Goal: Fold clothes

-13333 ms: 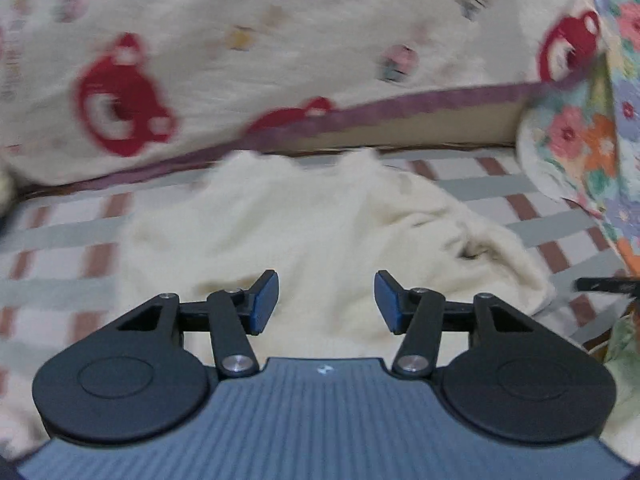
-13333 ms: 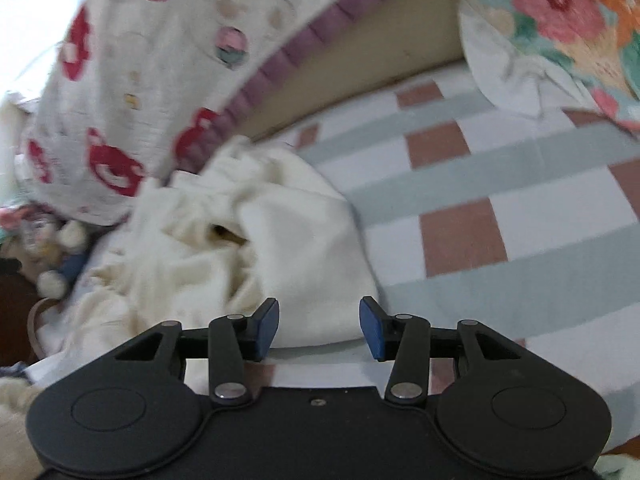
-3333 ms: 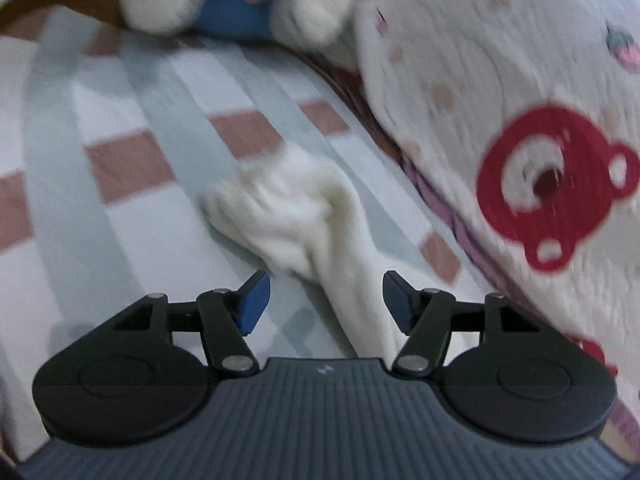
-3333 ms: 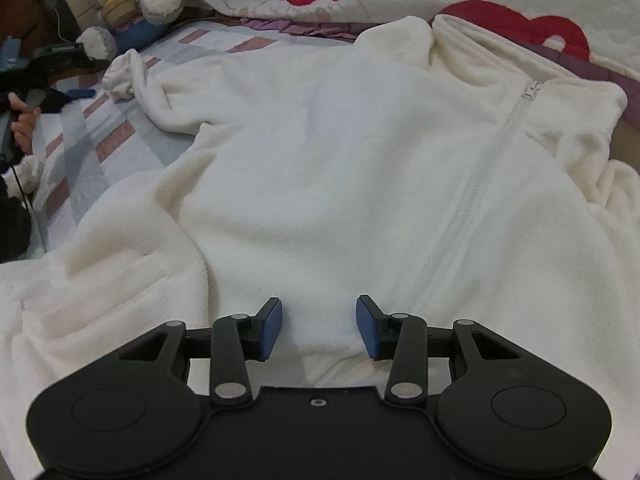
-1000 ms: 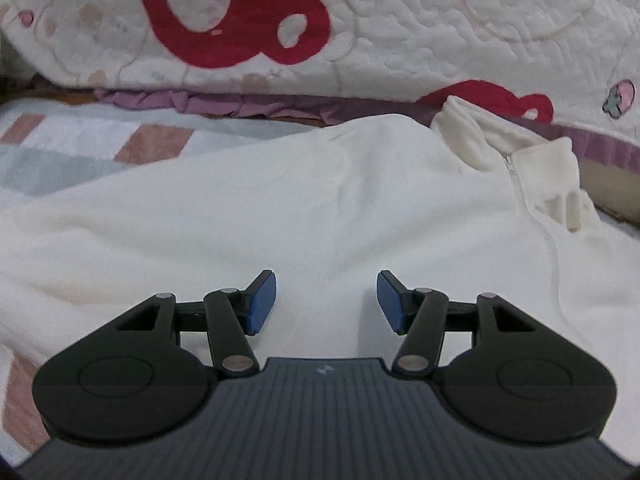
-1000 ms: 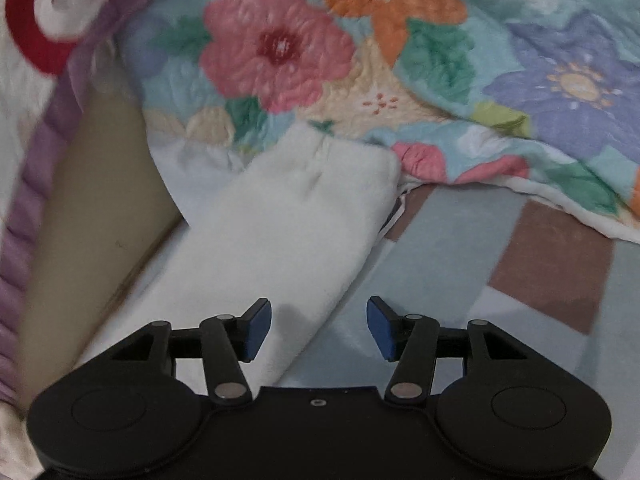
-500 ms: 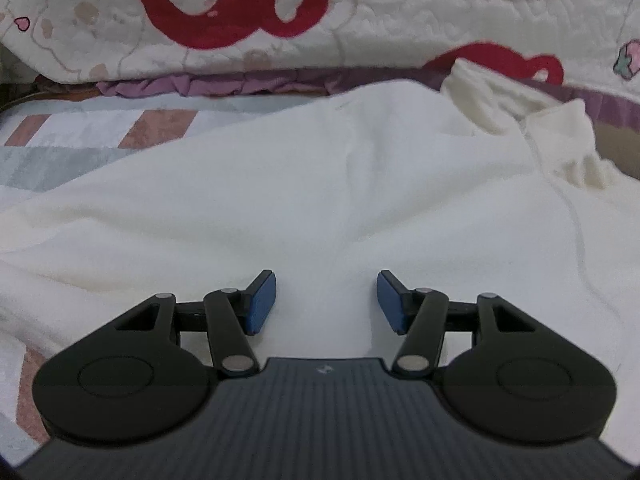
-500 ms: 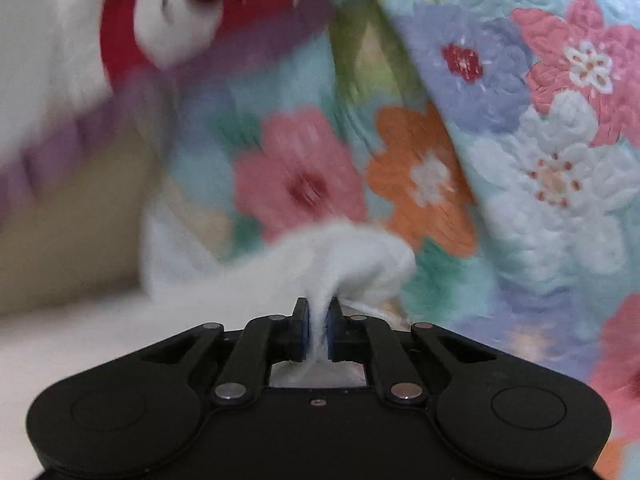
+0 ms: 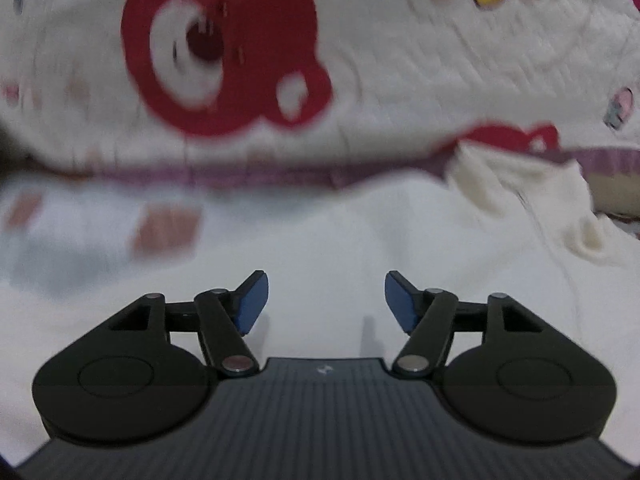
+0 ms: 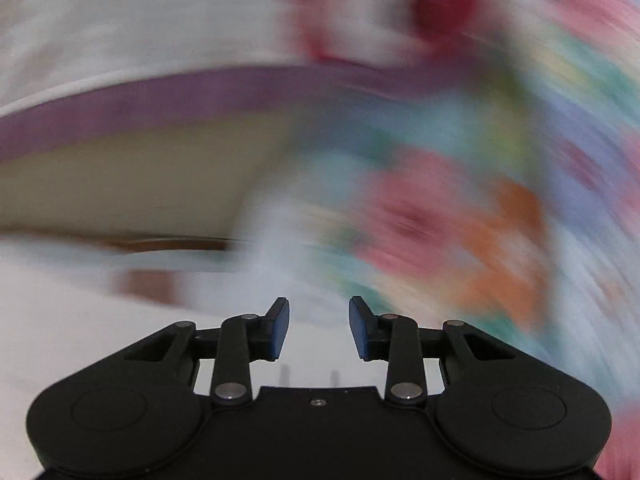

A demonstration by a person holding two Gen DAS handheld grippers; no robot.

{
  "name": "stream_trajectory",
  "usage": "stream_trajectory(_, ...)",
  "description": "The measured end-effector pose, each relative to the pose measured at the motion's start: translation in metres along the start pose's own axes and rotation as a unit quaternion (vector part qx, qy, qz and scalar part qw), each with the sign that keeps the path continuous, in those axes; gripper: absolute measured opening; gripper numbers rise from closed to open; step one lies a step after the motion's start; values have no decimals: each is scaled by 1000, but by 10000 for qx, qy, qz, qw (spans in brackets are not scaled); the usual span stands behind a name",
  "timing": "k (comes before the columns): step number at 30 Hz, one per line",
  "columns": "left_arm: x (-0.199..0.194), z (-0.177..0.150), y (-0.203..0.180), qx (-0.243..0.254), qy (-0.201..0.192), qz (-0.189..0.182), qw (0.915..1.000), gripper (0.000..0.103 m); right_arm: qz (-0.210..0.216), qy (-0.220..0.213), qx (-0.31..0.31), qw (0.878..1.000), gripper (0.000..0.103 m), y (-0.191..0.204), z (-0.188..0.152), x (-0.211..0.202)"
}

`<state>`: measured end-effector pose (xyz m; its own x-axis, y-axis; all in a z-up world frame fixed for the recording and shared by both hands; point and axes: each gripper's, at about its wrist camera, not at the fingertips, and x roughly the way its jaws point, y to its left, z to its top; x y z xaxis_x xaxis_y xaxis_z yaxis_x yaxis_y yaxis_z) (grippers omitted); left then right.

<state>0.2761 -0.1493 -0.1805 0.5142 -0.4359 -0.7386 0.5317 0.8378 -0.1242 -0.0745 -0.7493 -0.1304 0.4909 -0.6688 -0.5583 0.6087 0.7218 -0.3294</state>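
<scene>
Honestly, not far along by the look of it: left gripper [image 9: 324,300] hangs wide apart over the cream jacket [image 9: 360,248], which lies spread flat on the bed. Right gripper [image 10: 319,328] is parted too, empty, view blurred.

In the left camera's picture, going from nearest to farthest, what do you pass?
Left gripper, open, then the white fleece jacket, then the purple edge of the quilt, then the quilt's red bear print.
</scene>
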Motion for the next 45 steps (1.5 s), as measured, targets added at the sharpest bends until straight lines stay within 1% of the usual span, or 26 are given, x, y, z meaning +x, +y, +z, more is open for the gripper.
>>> stream_trajectory(1,6,7,1,82,-24,-58,9999,65,484,-40,-381,9981,38,20,13,1)
stream_trajectory(3,18,21,4,246,-73,-174,9995,65,1393,-142,-974,9853,38,63,39,1)
stream_trajectory(5,30,36,6,410,-122,-290,9987,66,2186,-312,-1365,9657,37,110,60,-3)
stream_trajectory(7,42,50,8,574,-171,-406,9974,66,2856,-589,-1936,9367,37,164,73,-13)
stream_trajectory(10,59,63,-3,1022,-188,-598,9928,66,3472,-725,-2844,8907,35,230,81,-20)
stream_trajectory(13,71,66,-25,1575,-70,-884,9835,67,3658,-637,-3584,8566,34,274,79,-20)
stream_trajectory(15,76,69,-35,1760,-47,-934,9799,68,3651,-521,-4007,8387,34,287,78,-17)
stream_trajectory(16,79,70,-40,1834,-45,-940,9785,70,3600,-478,-4108,8363,34,287,76,-14)
stream_trajectory(17,82,72,-42,1841,-52,-917,9786,71,3606,-412,-4114,8360,35,285,76,-11)
stream_trajectory(20,95,80,-37,1487,-68,-934,9844,76,3615,-263,-4177,8332,37,278,80,0)
stream_trajectory(23,105,85,-28,1107,-43,-1016,9886,80,3586,-177,-4221,8324,44,275,79,5)
stream_trajectory(25,111,88,-22,659,86,-1130,9914,80,3550,-122,-4198,8352,47,271,81,7)
stream_trajectory(27,115,90,-15,116,274,-1412,9895,84,3411,8,-4259,8380,55,272,82,13)
stream_trajectory(28,116,89,-13,-15,332,-1476,9885,85,3323,82,-4316,8386,57,272,81,16)
stream_trajectory(30,118,87,-17,84,333,-1375,9899,86,3202,207,-4437,8368,63,275,80,22)
stream_trajectory(31,119,86,-20,162,331,-1339,9903,87,3171,256,-4478,8356,63,277,80,24)
stream_trajectory(34,118,80,-29,339,304,-1239,9913,87,3265,295,-4028,8546,65,284,84,32)
stream_trajectory(35,116,80,-32,340,336,-1100,9928,83,3349,371,-3599,8700,65,281,85,38)
stream_trajectory(36,115,80,-36,307,399,-898,9947,66,3426,438,-3161,8836,63,278,87,44)
stream_trajectory(37,113,80,-39,273,462,-695,9961,33,3486,447,-2714,8960,55,268,89,47)
stream_trajectory(38,108,82,-42,269,413,-558,9972,10,3538,455,-2262,9064,17,259,91,49)
stream_trajectory(39,101,85,-45,286,286,-467,9981,9,3582,463,-1804,9149,7,249,93,52)
stream_trajectory(41,93,89,-50,307,79,-276,9991,8,3628,461,-869,9267,7,230,97,57)
stream_trajectory(42,95,86,-51,303,29,-171,9994,9,3473,348,-323,9366,7,216,101,60)
stream_trajectory(43,97,84,-52,299,-21,-65,9995,9,3317,252,174,9429,6,203,104,63)
stream_trajectory(45,101,80,-54,290,-120,145,9994,9,3190,370,322,9465,7,195,105,67)
